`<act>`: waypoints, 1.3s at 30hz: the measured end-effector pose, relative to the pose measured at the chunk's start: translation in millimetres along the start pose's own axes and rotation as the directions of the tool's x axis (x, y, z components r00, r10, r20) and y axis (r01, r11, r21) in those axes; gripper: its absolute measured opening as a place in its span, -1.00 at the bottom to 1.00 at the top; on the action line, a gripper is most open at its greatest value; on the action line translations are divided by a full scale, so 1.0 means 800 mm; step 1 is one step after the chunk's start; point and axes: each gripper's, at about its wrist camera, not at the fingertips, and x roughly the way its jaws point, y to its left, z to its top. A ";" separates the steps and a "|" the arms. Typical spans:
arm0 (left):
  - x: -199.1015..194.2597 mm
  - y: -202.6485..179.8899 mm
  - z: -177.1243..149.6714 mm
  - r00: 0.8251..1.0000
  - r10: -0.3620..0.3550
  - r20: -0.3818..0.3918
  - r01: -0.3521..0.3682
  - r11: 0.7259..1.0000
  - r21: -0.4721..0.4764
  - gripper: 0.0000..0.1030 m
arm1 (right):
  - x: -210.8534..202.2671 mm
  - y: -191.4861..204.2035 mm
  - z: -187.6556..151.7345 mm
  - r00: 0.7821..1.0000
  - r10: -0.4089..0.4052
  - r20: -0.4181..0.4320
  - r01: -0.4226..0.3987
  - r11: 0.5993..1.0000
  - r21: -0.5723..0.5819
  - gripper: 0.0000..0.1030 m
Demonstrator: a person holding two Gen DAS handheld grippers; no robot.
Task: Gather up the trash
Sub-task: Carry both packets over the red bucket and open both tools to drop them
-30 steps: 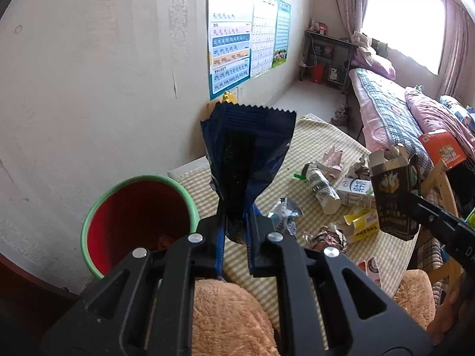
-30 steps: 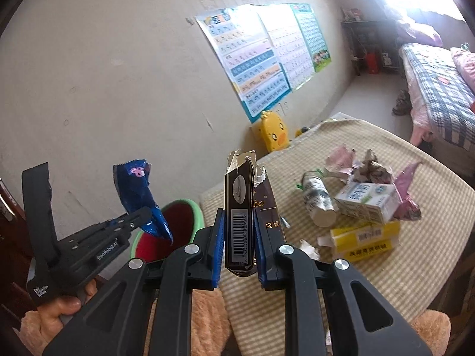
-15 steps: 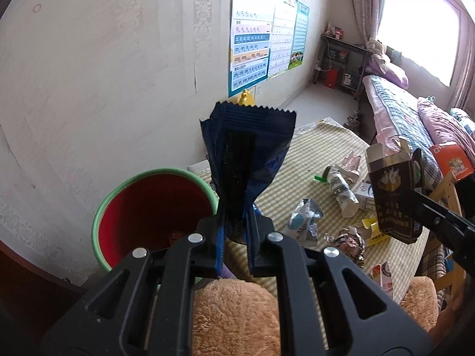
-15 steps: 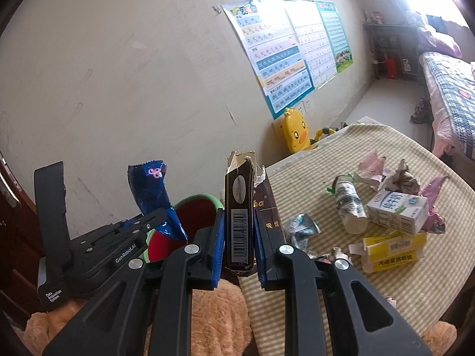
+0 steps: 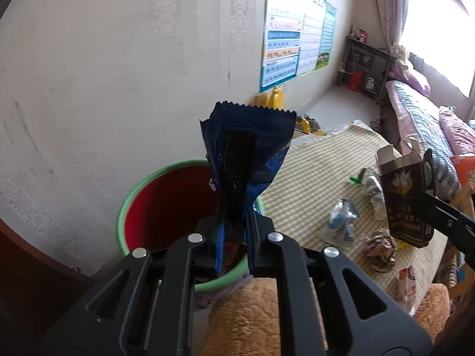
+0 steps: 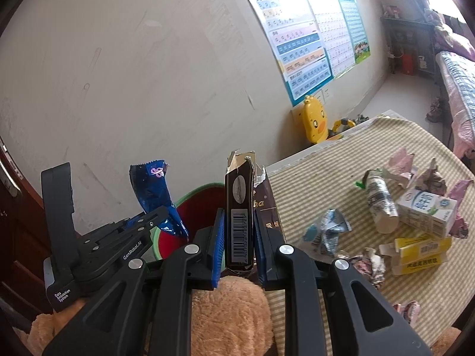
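Two grippers, left [image 5: 233, 237] and right [image 6: 239, 243], each clamp one piece: wrapper [image 5: 246, 154], carton [image 6: 240, 207].

Both views ride on hand-held grippers and look forward and downward along their fingers, close over the red bin [image 5: 166, 207] beside the checked table [image 5: 320, 178]. The left wrist camera faces the bin, the table edge and the window beyond. The right wrist camera sits further right, catching the left gripper [image 6: 166, 216]. Both share bin, wall posters [image 6: 308, 41] and table litter.
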 end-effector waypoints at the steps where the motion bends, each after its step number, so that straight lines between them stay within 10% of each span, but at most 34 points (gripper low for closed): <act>1: 0.000 0.005 0.000 1.000 0.008 0.001 -0.008 1.000 -0.002 -0.79 | 0.004 0.001 0.000 1.000 0.004 -0.004 -0.004 1.000 -0.001 -0.66; 39: 0.069 0.115 -0.033 0.987 0.076 -0.140 -0.097 0.984 -0.150 -0.78 | 0.151 0.074 0.011 0.975 0.114 -0.192 -0.127 0.991 -0.053 -0.65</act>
